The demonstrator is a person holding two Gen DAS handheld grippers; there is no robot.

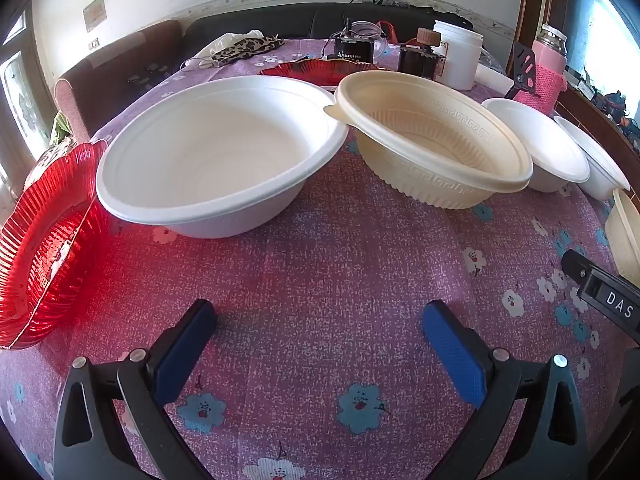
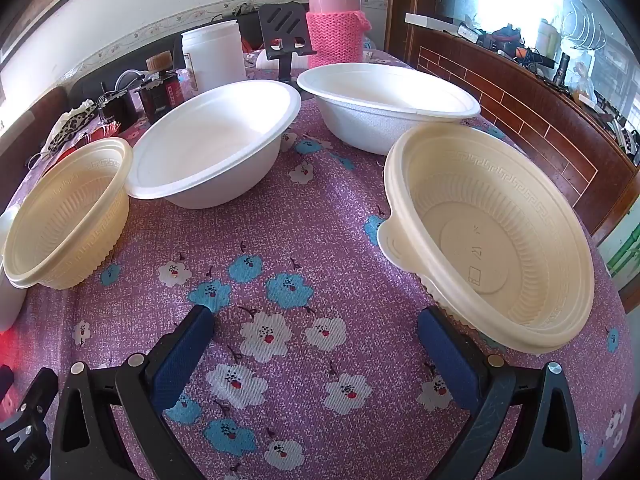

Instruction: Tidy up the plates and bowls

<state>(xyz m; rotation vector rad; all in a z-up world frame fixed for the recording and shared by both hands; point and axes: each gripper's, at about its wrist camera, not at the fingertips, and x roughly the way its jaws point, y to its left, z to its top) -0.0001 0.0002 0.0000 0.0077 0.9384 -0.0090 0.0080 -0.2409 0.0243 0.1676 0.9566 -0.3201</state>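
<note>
In the left wrist view my left gripper (image 1: 320, 316) is open and empty over the tablecloth. Ahead of it stand a large white bowl (image 1: 220, 152) and a cream ribbed bowl (image 1: 436, 148), rims touching. A red plate (image 1: 44, 248) lies at the left, another red plate (image 1: 320, 70) behind. Two smaller white bowls (image 1: 540, 144) stand at the right. In the right wrist view my right gripper (image 2: 316, 324) is open and empty. A cream bowl (image 2: 492, 236) sits just by its right finger. Two white bowls (image 2: 216, 140) (image 2: 384, 100) and another cream bowl (image 2: 68, 216) stand beyond.
The table wears a purple flowered cloth (image 2: 304, 240). At the back stand a white jar (image 2: 214, 54), a pink flask (image 2: 336, 16), a black phone stand (image 2: 284, 36), dark jars (image 1: 420, 56) and a leopard-print cloth (image 1: 244, 48). A wooden ledge (image 2: 520, 92) borders the right side.
</note>
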